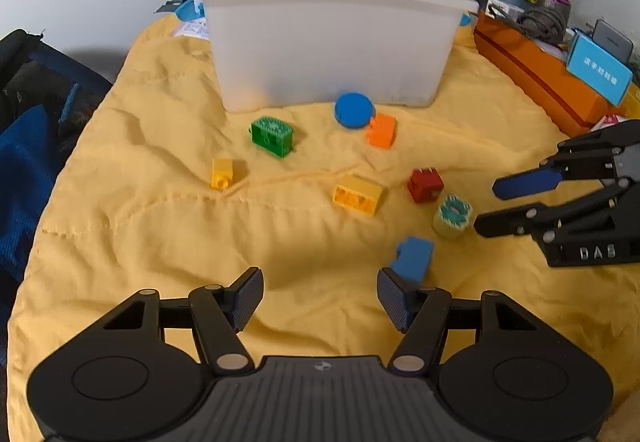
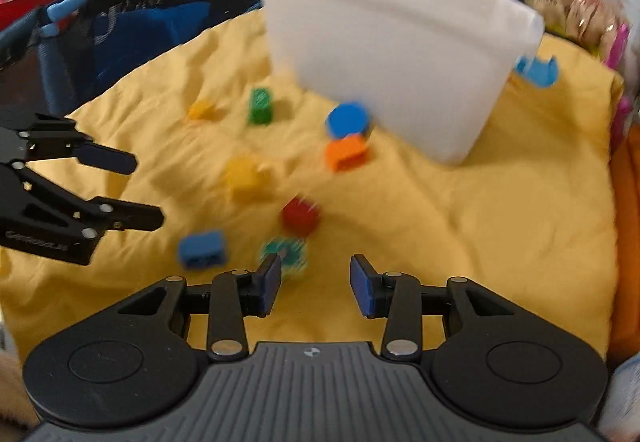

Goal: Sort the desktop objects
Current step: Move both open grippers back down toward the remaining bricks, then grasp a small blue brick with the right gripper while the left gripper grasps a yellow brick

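left gripper (image 1: 320, 298) wide, empty | blue block (image 1: 413, 258) at 1 o'clock, just past right pad | right gripper (image 2: 316, 282) wide, empty; teal cylinder (image 2: 285, 251) at 11 | centre, square, close | bin (image 1: 332, 42) at 12

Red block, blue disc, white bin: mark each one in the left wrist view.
red block (image 1: 425, 185): left wrist view, on its front face.
blue disc (image 1: 353, 109): left wrist view, on its flat round top.
white bin (image 1: 328, 50): left wrist view, on its front wall.
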Motion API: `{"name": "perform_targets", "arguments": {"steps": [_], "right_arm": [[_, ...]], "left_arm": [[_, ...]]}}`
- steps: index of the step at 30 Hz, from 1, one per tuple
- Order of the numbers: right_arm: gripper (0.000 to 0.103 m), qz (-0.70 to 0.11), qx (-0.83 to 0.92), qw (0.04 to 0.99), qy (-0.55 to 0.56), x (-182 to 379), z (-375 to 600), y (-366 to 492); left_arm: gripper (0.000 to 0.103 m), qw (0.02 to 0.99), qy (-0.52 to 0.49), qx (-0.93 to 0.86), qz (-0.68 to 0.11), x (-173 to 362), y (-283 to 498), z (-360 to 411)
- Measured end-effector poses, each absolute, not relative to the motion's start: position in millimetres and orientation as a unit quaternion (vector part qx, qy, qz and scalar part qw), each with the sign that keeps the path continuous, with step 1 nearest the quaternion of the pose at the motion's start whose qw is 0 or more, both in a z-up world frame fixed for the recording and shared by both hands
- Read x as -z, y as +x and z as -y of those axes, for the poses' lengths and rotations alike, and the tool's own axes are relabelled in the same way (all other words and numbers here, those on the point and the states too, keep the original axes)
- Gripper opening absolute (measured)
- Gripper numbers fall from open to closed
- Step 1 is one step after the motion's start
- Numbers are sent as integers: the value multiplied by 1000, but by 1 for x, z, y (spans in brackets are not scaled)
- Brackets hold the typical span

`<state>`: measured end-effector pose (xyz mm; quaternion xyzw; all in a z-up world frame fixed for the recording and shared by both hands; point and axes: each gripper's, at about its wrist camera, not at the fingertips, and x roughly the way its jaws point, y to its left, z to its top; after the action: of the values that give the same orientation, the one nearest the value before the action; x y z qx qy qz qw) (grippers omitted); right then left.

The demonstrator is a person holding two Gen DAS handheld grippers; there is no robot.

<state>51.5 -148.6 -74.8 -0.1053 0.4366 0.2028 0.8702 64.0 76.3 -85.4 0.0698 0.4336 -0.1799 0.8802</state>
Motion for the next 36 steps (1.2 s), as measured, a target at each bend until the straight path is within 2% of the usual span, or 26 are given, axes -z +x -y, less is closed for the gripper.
{"name": "perform_targets", "arguments": {"steps": [3,7,13,16,18,20,21,28,29,30,32,35,36], "right_arm": [[35,-438,-246,860,-90,75,135,47],[32,-414,-276,857,-130,71,104,49],[32,-430,-348,814,-178,82,84,84],[35,-436,-397,791,-162,91,93,93],[25,-453,-402,774,-184,96,92,90],[22,-446,-406,772,-202,94,94,77],[13,-443,-409,772,-199,92,96,71],[13,-434,-363,801,-196,89,105,34],[20,-432,-354,809,-183,89,106,34],[32,-426,-344,819,-171,89,105,35],[43,-415,-322,837,-153,87,101,39],[40,-419,-323,839,-127,88,91,49],[27,-427,-320,835,-131,91,88,52]], "left_arm": [[66,882,67,166,-437,87,63,-80],[66,885,58,153,-436,86,60,-87],[66,885,58,148,-438,88,52,-90],[66,884,60,148,-439,89,48,-91],[66,884,60,149,-439,89,46,-92],[66,886,60,147,-435,88,45,-93],[66,887,59,147,-433,87,45,-93],[66,893,67,149,-419,80,58,-88],[66,895,66,150,-415,78,60,-87],[66,896,65,151,-412,77,62,-86],[66,899,67,150,-406,73,65,-85],[66,900,69,151,-403,69,70,-85],[66,899,68,154,-404,67,72,-85]]}}
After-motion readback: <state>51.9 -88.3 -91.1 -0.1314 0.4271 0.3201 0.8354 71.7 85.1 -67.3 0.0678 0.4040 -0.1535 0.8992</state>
